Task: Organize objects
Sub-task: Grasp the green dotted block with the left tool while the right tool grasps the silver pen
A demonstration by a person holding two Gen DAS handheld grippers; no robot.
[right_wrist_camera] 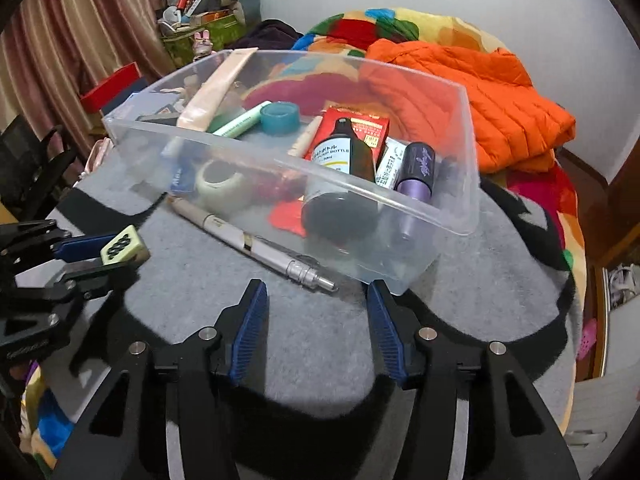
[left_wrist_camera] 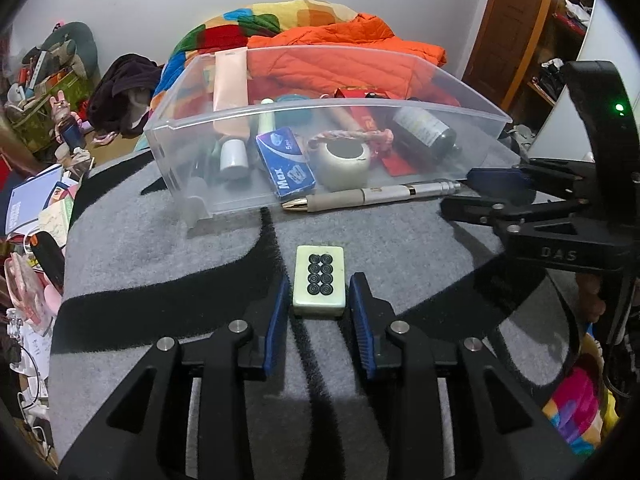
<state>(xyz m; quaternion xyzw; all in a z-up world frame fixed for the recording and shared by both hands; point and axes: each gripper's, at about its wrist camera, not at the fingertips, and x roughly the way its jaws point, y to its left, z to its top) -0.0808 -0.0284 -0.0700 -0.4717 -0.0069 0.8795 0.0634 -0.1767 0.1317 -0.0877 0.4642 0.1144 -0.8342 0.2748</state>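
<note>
A pale green mahjong tile (left_wrist_camera: 319, 284) with black circles lies on the grey and black mat (left_wrist_camera: 160, 248). My left gripper (left_wrist_camera: 319, 300) straddles it, with a narrow gap showing at each blue pad, so it is open. From the right wrist view the tile (right_wrist_camera: 124, 246) sits between the left gripper's (right_wrist_camera: 120, 257) fingers. A silver and beige pen (left_wrist_camera: 372, 196) lies along the front wall of the clear bin (left_wrist_camera: 192, 184). My right gripper (right_wrist_camera: 318, 308) is open, and the pen's (right_wrist_camera: 256, 246) metal end lies just ahead of its fingertips, untouched. The right gripper (left_wrist_camera: 468, 192) also shows at that pen end.
The clear bin (right_wrist_camera: 440, 220) holds a tape roll (left_wrist_camera: 344, 162), a blue Max box (left_wrist_camera: 286, 168), bottles, tubes and a red carton (right_wrist_camera: 352, 140). Behind it lie an orange jacket (right_wrist_camera: 480, 92) and colourful bedding. Clutter crowds the floor at the left; a wooden door (left_wrist_camera: 516, 20) stands at the right.
</note>
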